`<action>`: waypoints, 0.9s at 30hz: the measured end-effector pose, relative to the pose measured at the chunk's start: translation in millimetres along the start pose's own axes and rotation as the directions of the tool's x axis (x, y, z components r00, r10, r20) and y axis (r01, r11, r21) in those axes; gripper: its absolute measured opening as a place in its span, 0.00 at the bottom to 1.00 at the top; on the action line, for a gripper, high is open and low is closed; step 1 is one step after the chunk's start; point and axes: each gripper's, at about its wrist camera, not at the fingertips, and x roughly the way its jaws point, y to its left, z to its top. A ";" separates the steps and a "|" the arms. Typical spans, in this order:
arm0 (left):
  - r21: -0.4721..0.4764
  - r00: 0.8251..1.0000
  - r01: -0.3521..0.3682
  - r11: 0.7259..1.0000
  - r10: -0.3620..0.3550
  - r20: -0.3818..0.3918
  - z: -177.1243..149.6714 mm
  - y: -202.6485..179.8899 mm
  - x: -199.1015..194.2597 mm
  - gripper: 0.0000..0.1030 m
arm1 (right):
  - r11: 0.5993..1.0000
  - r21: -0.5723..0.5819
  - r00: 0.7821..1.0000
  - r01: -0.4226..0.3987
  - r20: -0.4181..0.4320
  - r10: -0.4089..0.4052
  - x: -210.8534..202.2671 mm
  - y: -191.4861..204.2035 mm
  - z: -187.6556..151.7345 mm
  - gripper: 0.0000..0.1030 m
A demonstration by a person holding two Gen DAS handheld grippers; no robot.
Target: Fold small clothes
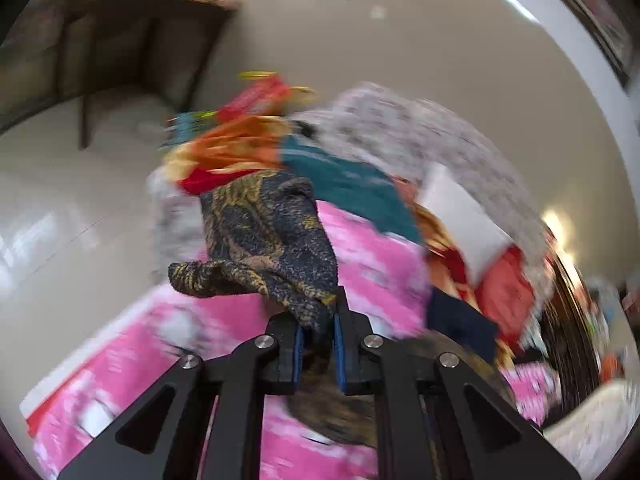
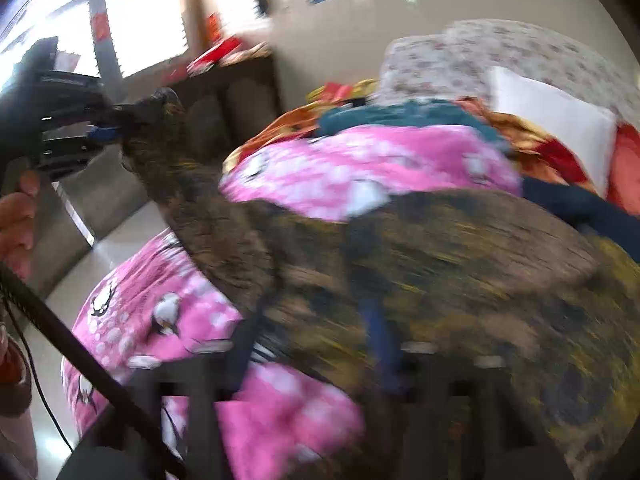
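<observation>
A dark blue and gold patterned garment [image 1: 268,240] is pinched in my left gripper [image 1: 318,322], which is shut on its edge, and the cloth bunches above the blue pads. In the right wrist view the same garment [image 2: 460,280] stretches from the left gripper [image 2: 120,132] at upper left down across the frame. It drapes over my right gripper, whose fingers are blurred and mostly hidden under the cloth. Both views are motion-blurred.
A pink printed blanket [image 1: 372,256] covers the surface below, also seen in the right wrist view [image 2: 344,168]. A heap of clothes [image 1: 340,176] and a floral pillow [image 1: 420,132] lie behind. A dark wooden table [image 1: 132,32] stands on the pale floor.
</observation>
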 end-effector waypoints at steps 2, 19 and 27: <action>0.077 0.999 0.046 0.996 -0.045 -0.017 -13.7 -43.1 1.8 0.12 | 0.997 0.031 0.998 0.064 0.013 -0.065 -21.3 -27.1 -8.2 0.74; 0.416 0.832 0.420 0.806 -0.158 -0.532 -242.3 -272.7 140.2 0.53 | 0.797 0.334 0.863 0.503 -0.146 -0.484 -168.7 -248.2 -120.4 0.79; 0.456 0.950 0.261 0.851 -0.143 -0.276 -158.4 -205.4 54.2 0.87 | 0.860 0.320 0.914 0.397 -0.057 -0.401 -163.2 -229.1 -107.5 0.85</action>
